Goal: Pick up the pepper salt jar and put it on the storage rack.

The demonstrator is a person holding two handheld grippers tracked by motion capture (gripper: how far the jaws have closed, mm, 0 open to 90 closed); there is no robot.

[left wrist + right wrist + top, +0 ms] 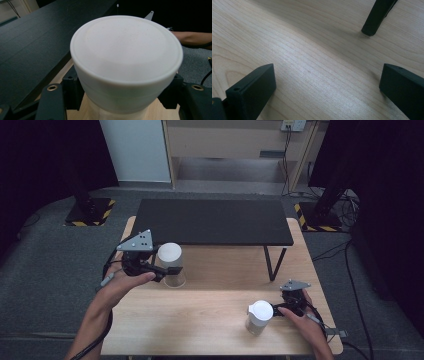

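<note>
At far left, the left gripper (162, 268) clamps the white-lidded cup (170, 264), mid-lift; right gripper (281, 310) jaws gape empty; next, a steady carry.

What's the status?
Left gripper shut on white cup. Right gripper open, empty, beside second cup. Black shelf close behind white cup.

- High view looks forward and down over the wooden table (210, 315) and black shelf (212, 222)
- Left gripper view sits close behind a white lid (126, 50), sharing that shelf
- Right gripper view skims the tabletop, facing a shelf leg (377, 16)
</note>
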